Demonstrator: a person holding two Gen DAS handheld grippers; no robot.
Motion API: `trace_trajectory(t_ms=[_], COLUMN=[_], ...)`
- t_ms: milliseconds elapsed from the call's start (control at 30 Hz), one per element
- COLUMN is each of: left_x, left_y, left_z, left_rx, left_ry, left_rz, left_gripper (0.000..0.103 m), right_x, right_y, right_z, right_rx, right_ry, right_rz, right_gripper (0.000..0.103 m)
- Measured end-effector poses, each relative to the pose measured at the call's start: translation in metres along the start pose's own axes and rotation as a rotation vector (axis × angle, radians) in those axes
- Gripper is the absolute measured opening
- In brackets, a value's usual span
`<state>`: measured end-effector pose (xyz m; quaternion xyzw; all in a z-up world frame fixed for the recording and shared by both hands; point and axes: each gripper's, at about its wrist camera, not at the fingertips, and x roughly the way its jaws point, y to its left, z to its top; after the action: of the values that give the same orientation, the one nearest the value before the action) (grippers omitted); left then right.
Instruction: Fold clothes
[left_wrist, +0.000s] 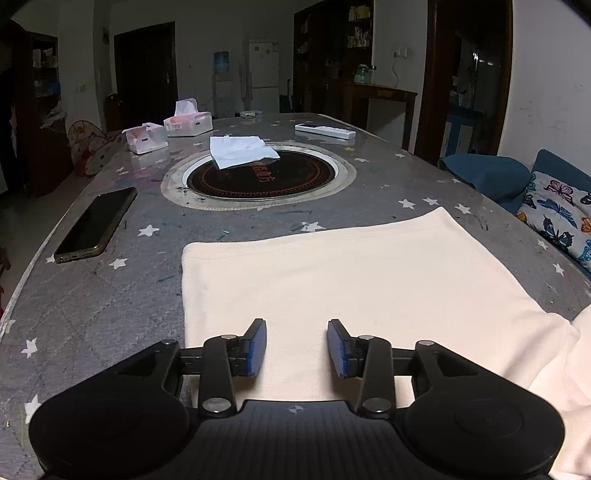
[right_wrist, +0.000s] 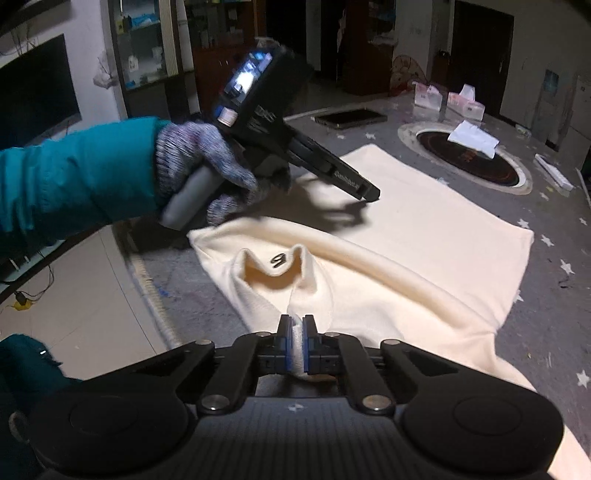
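A cream-coloured knitted cotton garment (left_wrist: 354, 280) lies spread over the near edge of the grey star-printed worktop (left_wrist: 110, 295), its far half flat and squared off, its near half bunched and rolled toward the person. That division suits a fold in progress: the flat part serves as the base, the loose part is what gets carried over.

The right gripper (right_wrist: 296, 341) has its jaws clenched on a pinch of the cream cloth close to the neck opening (right_wrist: 275, 264), where a small dark mark shows inside the collar. Gripping there likely gives control of the whole upper edge, so the cloth can be drawn across in one sheet.

The left gripper (left_wrist: 296, 347) hangs over the flat part with its jaws released and nothing between the blue pads (left_wrist: 258, 347); in the right wrist view it is seen held by a gloved hand (right_wrist: 207, 173) in a teal sleeve (right_wrist: 74, 173), tilted down toward the cloth. Parted jaws above the fabric suggest it is ready for a fresh grasp or to press a crease.

A dark phone (left_wrist: 96, 225), tissue boxes (left_wrist: 188, 120) and a white crumpled cloth (left_wrist: 240, 149) on the round inset burner (left_wrist: 262, 173) sit toward the far edge, well apart from the garment, leaving room to fold.
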<state>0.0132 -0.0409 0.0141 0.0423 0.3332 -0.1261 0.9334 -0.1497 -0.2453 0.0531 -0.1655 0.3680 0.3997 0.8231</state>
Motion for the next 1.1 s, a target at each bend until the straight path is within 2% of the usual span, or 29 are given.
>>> trace_trajectory(t_ms=[67,167,267,400,433,467,600,667,700,833,967,1067,1100], left_x=[0.0,0.0,-0.006,-0.039,-0.05,-0.061,-0.101,-0.114,-0.119,-0.128,-0.131,-0.127,-0.126], left_y=[0.001,0.0,0.002,0.002,0.0,-0.004,-0.021,-0.029,-0.032,-0.046,-0.064,-0.069,-0.069], left_z=[-0.001,0.0,0.001,-0.002,-0.004,-0.007,-0.024,-0.035,-0.041,-0.058,-0.069,-0.073,-0.074], left_rx=[-0.002,-0.002,-0.014,-0.014,-0.008,0.004,0.08,0.113,0.124,0.151,0.235,0.256,0.258], left_ry=[-0.005,-0.008,-0.006,-0.051,-0.066,-0.077,-0.101,-0.089,-0.081,-0.049,-0.043,-0.038,-0.033], left_rz=[0.0,0.004,0.007,-0.04,-0.066,-0.094,-0.2,-0.252,-0.267,-0.302,-0.284,-0.275,-0.275], left_gripper=[0.043,0.045,0.044,0.043,0.043,0.043,0.043,0.043,0.043,0.043,0.043,0.033,0.026], right_x=[-0.01,-0.015,-0.019,-0.032,-0.034,-0.034,-0.036,-0.038,-0.038,-0.033,-0.022,-0.017,-0.017], right_y=[0.005,0.011,0.013,-0.002,-0.007,-0.012,-0.03,-0.034,-0.035,-0.037,-0.036,-0.028,-0.024], right_z=[-0.008,-0.022,-0.031,-0.024,-0.023,-0.021,-0.022,-0.026,-0.027,-0.033,-0.037,-0.037,-0.038], right_rx=[-0.018,-0.026,-0.024,0.021,0.03,0.041,0.064,0.042,0.032,-0.002,-0.019,-0.075,-0.1], right_ry=[0.004,0.064,0.093,0.024,0.008,-0.003,-0.014,-0.006,-0.001,0.012,0.006,-0.008,-0.015], right_rz=[0.009,0.044,0.043,-0.006,-0.027,-0.051,-0.121,-0.153,-0.168,-0.212,-0.219,-0.227,-0.228], right_gripper=[0.005,0.005,0.006,0.014,0.021,0.023,0.026,0.034,0.035,0.038,0.038,0.037,0.037])
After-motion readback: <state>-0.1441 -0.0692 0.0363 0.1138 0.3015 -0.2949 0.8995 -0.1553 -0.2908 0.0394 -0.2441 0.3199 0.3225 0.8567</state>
